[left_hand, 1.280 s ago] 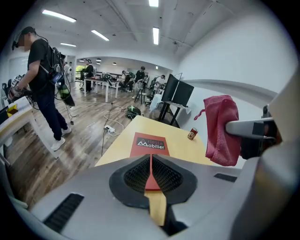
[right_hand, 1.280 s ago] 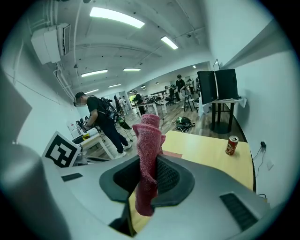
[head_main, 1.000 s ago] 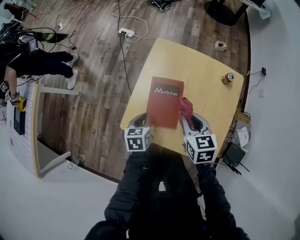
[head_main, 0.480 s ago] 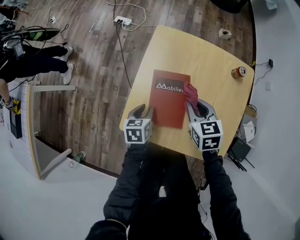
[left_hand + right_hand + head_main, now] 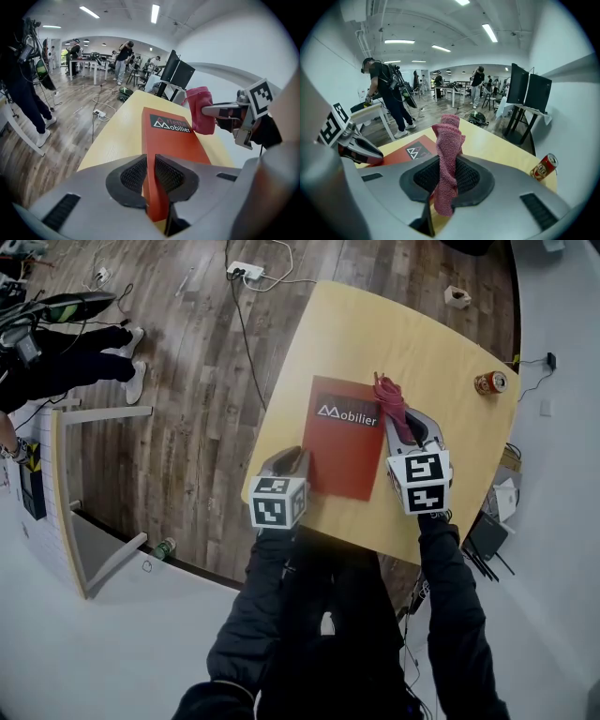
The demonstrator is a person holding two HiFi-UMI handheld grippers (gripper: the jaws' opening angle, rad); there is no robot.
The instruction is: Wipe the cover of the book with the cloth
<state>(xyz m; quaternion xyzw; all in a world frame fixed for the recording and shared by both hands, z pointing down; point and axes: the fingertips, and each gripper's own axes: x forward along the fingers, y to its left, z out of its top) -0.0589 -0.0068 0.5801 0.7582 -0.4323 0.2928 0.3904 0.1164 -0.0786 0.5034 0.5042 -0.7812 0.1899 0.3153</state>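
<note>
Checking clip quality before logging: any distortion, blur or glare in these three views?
Head view: evenly lit, sharp, the book's title legible, table edges slightly bowed. Left gripper view: strong fisheye with black corners, book lettering readable. Right gripper view: same fisheye and dark corners, ceiling lights bright but no glare on the cloth or can.

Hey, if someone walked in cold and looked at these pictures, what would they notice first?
Most likely the red book lying on the pale wooden table, its near left corner clamped in the left gripper. Next, the pink cloth pinched in the right gripper, at the book's far right edge. A drink can sits alone near the table's far right corner.
</note>
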